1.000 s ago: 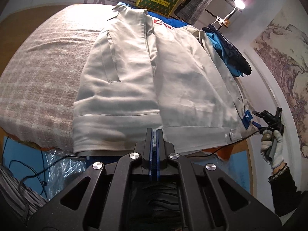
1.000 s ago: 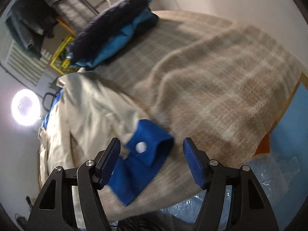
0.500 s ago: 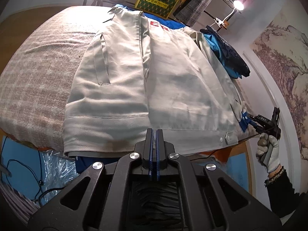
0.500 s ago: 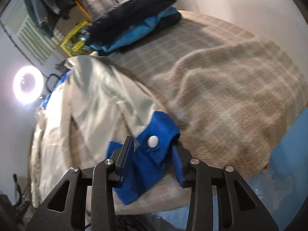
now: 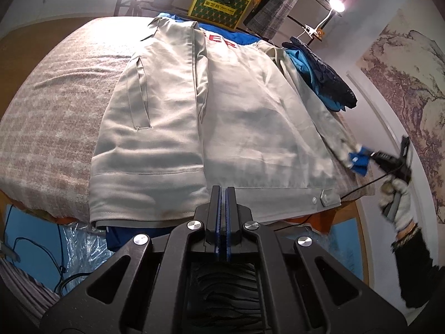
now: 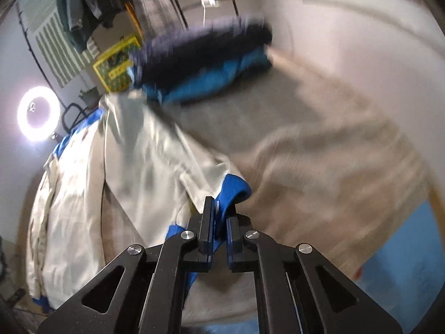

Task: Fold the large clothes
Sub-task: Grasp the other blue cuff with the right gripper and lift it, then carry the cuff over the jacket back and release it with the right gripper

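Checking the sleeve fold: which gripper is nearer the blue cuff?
Right. The right gripper is clamped on the blue cuff; the left gripper hovers shut at the jacket's hem.

R gripper [image 6: 219, 211] closed from wide onto blue cuff [image 6: 235, 190], lifting it.

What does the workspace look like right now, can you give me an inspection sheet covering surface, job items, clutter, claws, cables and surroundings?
Surface: bed under a beige checked woven blanket.
Job's things: large pale grey work jacket spread flat, hem at the near edge; its blue sleeve cuff is raised off the blanket.
Clutter: folded navy and bright blue garments beside the jacket.
Claws: left claw shut, empty, at the hem; right claw shut on the cuff, held by a white-gloved hand.
Cables: thin black cable from the right claw; more on the floor.
Surroundings: ring light, yellow-green box, landscape wall mural.
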`<move>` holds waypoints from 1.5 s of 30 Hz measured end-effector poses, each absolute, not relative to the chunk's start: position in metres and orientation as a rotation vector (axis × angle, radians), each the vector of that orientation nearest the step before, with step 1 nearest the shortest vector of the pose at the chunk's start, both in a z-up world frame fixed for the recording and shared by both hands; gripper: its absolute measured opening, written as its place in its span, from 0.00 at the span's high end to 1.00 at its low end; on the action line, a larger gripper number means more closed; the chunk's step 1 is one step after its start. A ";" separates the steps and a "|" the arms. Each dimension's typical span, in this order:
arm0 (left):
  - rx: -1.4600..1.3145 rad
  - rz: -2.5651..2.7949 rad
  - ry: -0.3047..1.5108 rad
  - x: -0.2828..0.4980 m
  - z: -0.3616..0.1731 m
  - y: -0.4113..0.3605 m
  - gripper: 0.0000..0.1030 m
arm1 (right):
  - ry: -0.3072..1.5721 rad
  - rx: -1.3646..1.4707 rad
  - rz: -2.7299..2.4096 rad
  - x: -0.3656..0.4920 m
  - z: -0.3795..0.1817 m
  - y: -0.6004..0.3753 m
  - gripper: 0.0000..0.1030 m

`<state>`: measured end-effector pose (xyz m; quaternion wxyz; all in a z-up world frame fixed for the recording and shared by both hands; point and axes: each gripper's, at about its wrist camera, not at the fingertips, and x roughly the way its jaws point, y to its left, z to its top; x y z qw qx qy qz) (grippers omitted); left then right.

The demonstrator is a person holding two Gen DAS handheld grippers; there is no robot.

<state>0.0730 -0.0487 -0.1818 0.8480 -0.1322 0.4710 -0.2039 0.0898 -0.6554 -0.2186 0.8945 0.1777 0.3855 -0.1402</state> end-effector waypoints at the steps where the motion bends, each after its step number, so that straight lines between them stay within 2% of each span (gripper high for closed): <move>1: -0.277 -0.431 0.991 0.073 -0.181 -0.049 1.00 | 0.772 0.337 -0.314 0.091 -0.202 -0.663 0.95; 4: -0.269 -0.435 0.987 0.073 -0.180 -0.051 1.00 | 0.675 0.249 -0.403 0.097 -0.146 -0.688 0.95; 8: -0.271 -0.442 0.988 0.073 -0.182 -0.054 1.00 | 0.607 0.139 -0.457 0.111 -0.107 -0.689 0.95; 22: -0.263 -0.495 0.982 0.101 -0.176 -0.066 1.00 | 0.564 -0.045 -0.020 0.088 -0.099 -0.507 0.95; 28: -0.275 -0.517 0.976 0.114 -0.174 -0.071 1.00 | 0.624 -0.110 0.313 0.062 -0.127 -0.424 0.95; 32: -0.311 -0.520 0.992 0.121 -0.178 -0.071 1.00 | 0.750 -0.252 0.474 0.059 -0.181 -0.372 0.95; 36: -0.333 -0.536 1.015 0.126 -0.181 -0.074 1.00 | 0.853 -0.327 0.547 0.064 -0.220 -0.360 0.94; 40: -0.349 -0.564 1.034 0.133 -0.185 -0.087 1.00 | 0.897 -0.285 0.642 0.060 -0.219 -0.366 0.90; 41: -0.355 -0.573 1.039 0.135 -0.185 -0.090 0.98 | 0.901 -0.261 0.671 0.057 -0.215 -0.367 0.88; 42: -0.366 -0.591 1.048 0.138 -0.186 -0.097 0.89 | 0.902 -0.242 0.687 0.056 -0.209 -0.373 0.86; 43: -0.377 -0.607 1.051 0.140 -0.187 -0.104 0.78 | 0.895 -0.229 0.691 0.056 -0.205 -0.378 0.80; 44: -0.386 -0.620 1.052 0.141 -0.186 -0.109 0.72 | 0.887 -0.214 0.696 0.055 -0.202 -0.380 0.73; 45: -0.403 -0.651 1.052 0.143 -0.186 -0.118 0.66 | 0.876 -0.193 0.701 0.054 -0.198 -0.383 0.70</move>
